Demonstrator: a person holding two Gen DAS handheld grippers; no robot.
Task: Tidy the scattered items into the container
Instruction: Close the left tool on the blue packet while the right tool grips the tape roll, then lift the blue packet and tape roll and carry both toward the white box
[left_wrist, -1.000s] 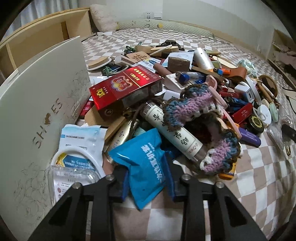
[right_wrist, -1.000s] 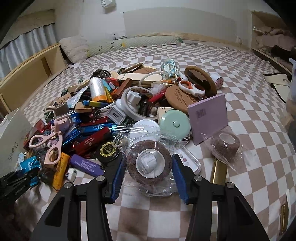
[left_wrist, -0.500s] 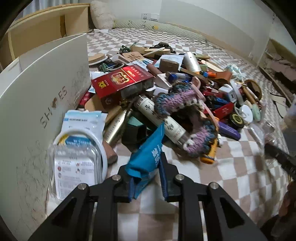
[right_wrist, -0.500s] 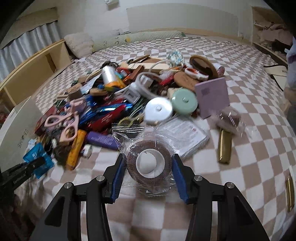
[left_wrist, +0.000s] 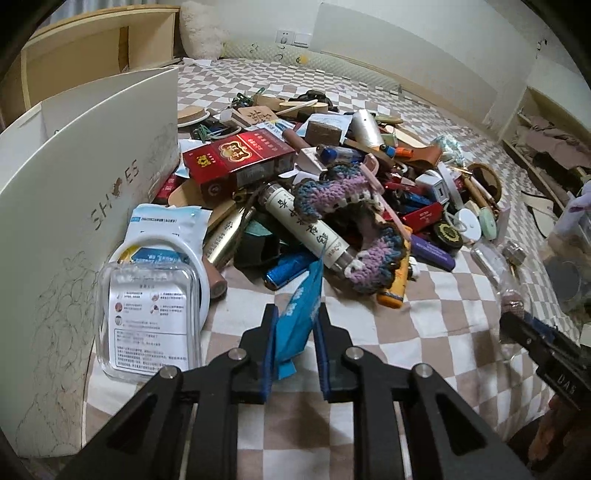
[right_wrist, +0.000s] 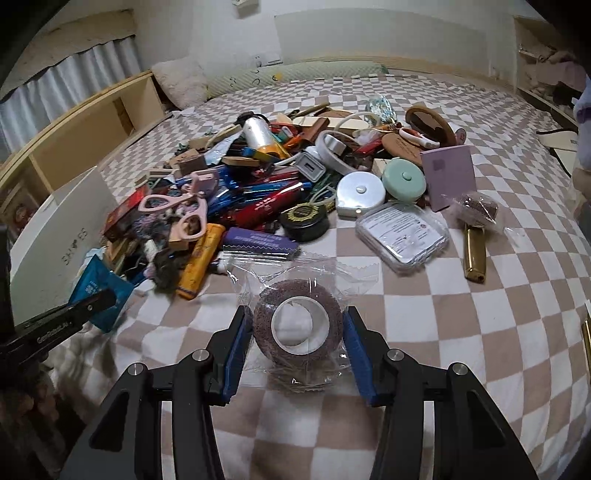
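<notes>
1. My left gripper (left_wrist: 294, 334) is pinching a crumpled blue packet (left_wrist: 299, 314) with white print, which stands on edge between the blue pads and pokes up ahead of them.
2. My right gripper (right_wrist: 295, 345) is clamped on a brown tape roll (right_wrist: 297, 325) with a white core, sealed in a clear crinkly bag; the pads press on both sides of it.
3. The white shoe box (left_wrist: 74, 206) stands just left of my left gripper, its wall upright; a clear plastic case (left_wrist: 147, 317) lies against its foot.
4. The pile of clutter (right_wrist: 258, 184) lies ahead of both grippers, its near edge close beyond the fingertips.
5. Bare checkered bedspread (right_wrist: 461, 332) spreads to the right of and beneath my right gripper.
</notes>
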